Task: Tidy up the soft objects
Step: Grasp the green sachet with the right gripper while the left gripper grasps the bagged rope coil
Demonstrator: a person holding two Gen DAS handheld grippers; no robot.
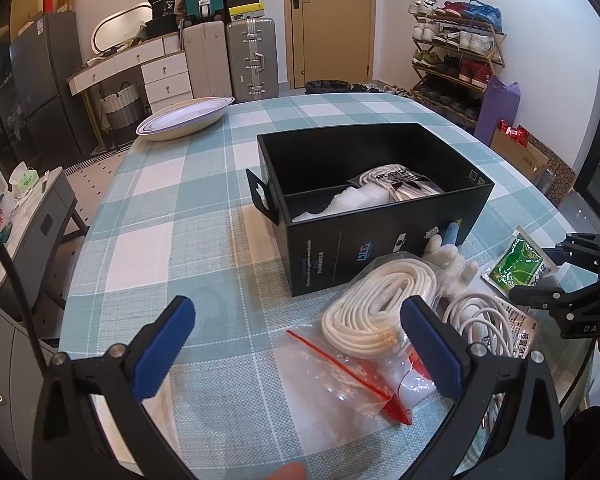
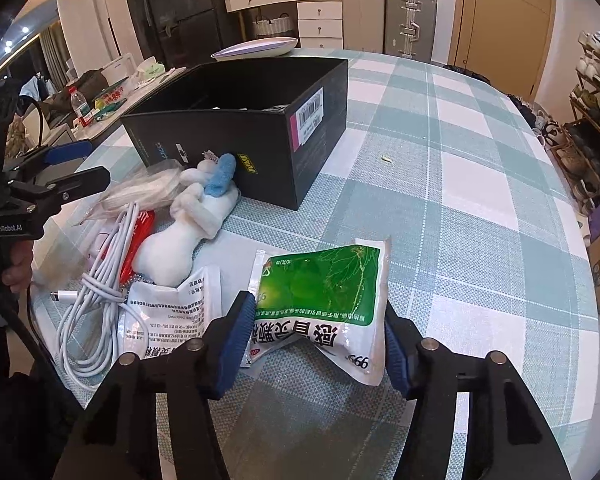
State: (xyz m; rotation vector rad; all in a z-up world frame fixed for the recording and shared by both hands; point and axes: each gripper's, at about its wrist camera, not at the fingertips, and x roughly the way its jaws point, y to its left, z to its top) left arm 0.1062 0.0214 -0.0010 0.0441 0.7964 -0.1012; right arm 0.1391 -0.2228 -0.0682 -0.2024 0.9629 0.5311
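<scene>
1. Right gripper (image 2: 318, 334) fingers have closed in on the green-and-white sachet (image 2: 324, 292); pads press both side edges and the packet buckles between them. Reads as clamped on it, near end slightly raised, far end resting on the desk (image 2: 460, 208).
2. Left gripper (image 1: 296, 340) fingers wide apart, nothing between them; they hover over the zip bag of white rope (image 1: 364, 320), whose coil lies just inside the right-hand finger.
3. Likely reason: one hand grabs, the other waits over the next item.
4. Black box (image 1: 380, 200) stands ahead of both sets of fingers, open top, already holding white soft stuff, so probably the drop target.
5. Left of the right fingers: white cable (image 2: 92, 312), printed pouch (image 2: 172, 312), plush toy (image 2: 180, 236) touching the box wall.
6. Room: bare desk right of the right fingers and ahead; the box wall must be cleared by lifting. Desk edge curves close on the near side.
</scene>
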